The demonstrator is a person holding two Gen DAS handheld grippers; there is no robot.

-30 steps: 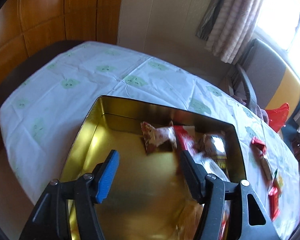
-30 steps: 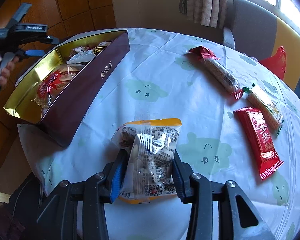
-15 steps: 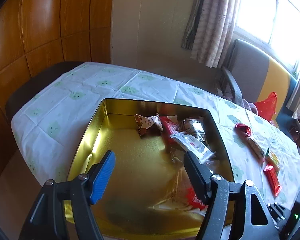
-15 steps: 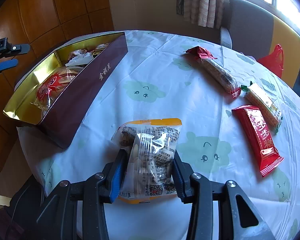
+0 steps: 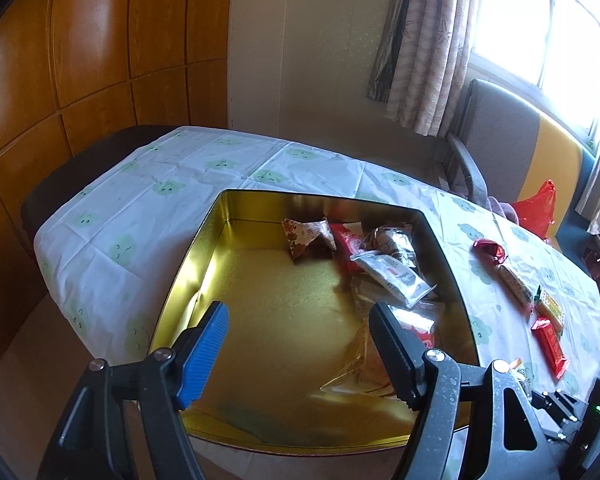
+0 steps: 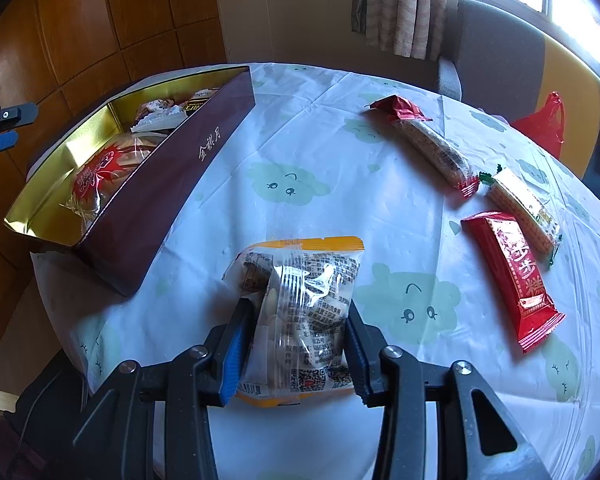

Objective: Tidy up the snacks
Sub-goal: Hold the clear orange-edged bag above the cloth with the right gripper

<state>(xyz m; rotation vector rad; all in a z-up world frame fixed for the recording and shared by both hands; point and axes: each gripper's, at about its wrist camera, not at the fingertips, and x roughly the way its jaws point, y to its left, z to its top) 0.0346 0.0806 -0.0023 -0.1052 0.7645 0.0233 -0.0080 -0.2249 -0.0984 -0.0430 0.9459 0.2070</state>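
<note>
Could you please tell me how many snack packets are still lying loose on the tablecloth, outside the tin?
3: a red-ended cracker pack, a green-ended one and a red bar. A fourth sits in the right claw.

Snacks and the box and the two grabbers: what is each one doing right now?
Gold tin: lid off, several snacks inside.
Orange-edged snack bag: gripped by the right gripper.
Left gripper: over the tin, jaws apart after opening wider, nothing between them.
Flat red packet: lying on the tablecloth.
Two long cracker packs: lying on the tablecloth, outside the tin.
</note>
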